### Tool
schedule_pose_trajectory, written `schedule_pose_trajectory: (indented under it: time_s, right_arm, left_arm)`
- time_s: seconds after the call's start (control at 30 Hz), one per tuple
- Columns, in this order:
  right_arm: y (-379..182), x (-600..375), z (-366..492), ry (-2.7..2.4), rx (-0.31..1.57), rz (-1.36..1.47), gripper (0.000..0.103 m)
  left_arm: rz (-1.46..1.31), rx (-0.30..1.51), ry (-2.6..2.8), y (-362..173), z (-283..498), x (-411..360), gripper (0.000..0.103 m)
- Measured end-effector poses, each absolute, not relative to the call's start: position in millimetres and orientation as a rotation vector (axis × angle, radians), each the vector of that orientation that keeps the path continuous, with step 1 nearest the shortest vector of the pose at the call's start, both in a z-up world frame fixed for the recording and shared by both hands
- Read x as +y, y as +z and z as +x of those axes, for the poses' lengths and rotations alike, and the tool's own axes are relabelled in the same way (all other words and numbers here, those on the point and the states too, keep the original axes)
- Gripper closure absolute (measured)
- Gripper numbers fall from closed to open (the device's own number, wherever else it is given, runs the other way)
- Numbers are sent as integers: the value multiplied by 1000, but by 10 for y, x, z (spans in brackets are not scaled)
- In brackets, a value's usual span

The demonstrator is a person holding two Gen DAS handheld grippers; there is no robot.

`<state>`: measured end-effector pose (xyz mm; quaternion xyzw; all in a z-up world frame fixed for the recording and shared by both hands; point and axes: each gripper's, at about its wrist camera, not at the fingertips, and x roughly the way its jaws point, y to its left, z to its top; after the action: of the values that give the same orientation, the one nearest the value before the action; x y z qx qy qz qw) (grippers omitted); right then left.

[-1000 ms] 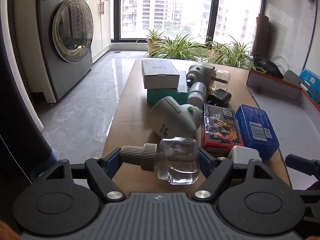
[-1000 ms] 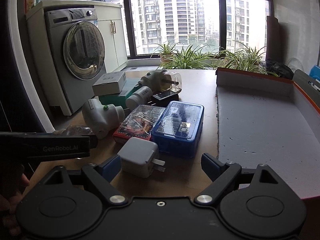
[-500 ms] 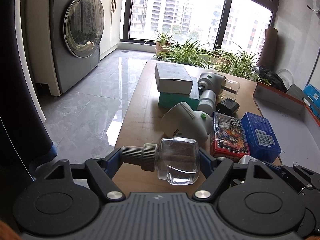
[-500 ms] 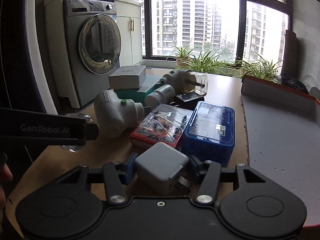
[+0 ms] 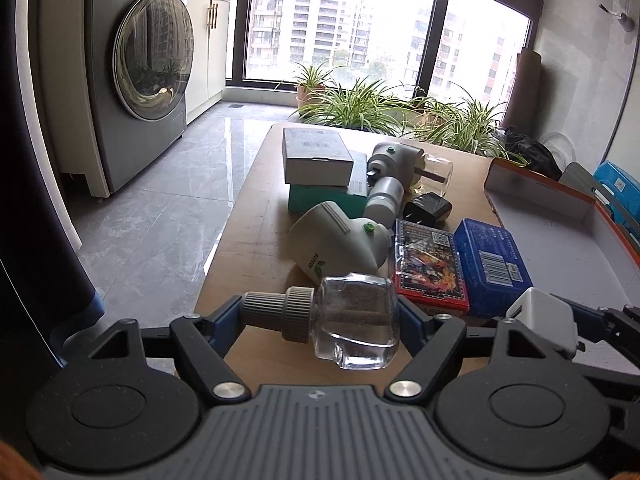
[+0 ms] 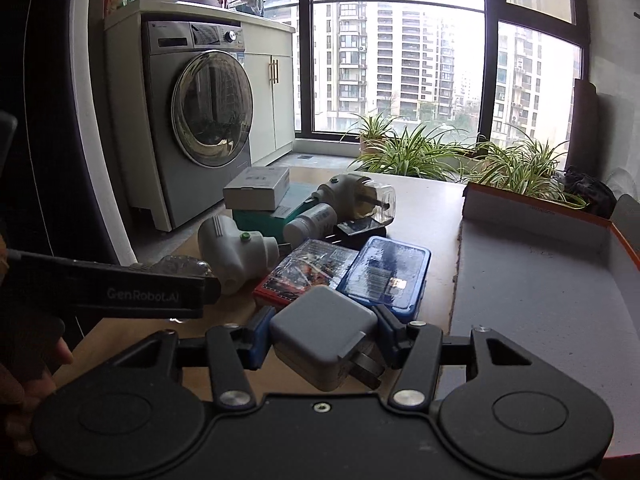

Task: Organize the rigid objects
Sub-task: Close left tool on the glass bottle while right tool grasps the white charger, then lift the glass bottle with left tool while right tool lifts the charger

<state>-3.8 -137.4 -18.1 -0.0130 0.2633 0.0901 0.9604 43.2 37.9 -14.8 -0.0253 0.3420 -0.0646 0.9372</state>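
Note:
My left gripper (image 5: 320, 316) is shut on a clear glass bottle (image 5: 352, 320) with a grey screw cap, held sideways above the wooden table (image 5: 256, 216). My right gripper (image 6: 320, 336) is shut on a white plug charger (image 6: 324, 340), lifted off the table; the charger also shows in the left wrist view (image 5: 544, 320). On the table lie a white mosquito device (image 5: 336, 244), a red card pack (image 5: 428, 268), a blue box (image 5: 492, 264), a white pill bottle (image 5: 384, 200), a black adapter (image 5: 426, 208) and stacked boxes (image 5: 316, 156).
An open orange-edged cardboard box (image 6: 540, 280) with a grey floor sits on the right of the table. A second plug-in device with a clear cap (image 6: 360, 196) lies at the back. A washing machine (image 5: 140, 72) and potted plants (image 5: 360, 104) stand beyond.
My right gripper closed on the white charger and lifted it off the table. My left gripper rose a little, still holding the bottle.

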Motion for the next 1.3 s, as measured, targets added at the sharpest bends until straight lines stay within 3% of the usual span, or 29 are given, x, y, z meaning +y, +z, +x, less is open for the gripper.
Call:
schedule_pose_trajectory:
  time_s: [0.67, 1.3]
  right_arm:
    - [342, -2918, -96, -76, 550, 79, 39]
    - [-94, -3598, 231, 9, 579, 82, 39]
  left_arm:
    - [16, 719, -405, 239, 529, -993, 23]
    - [47, 681, -357, -48, 932, -1480, 23]
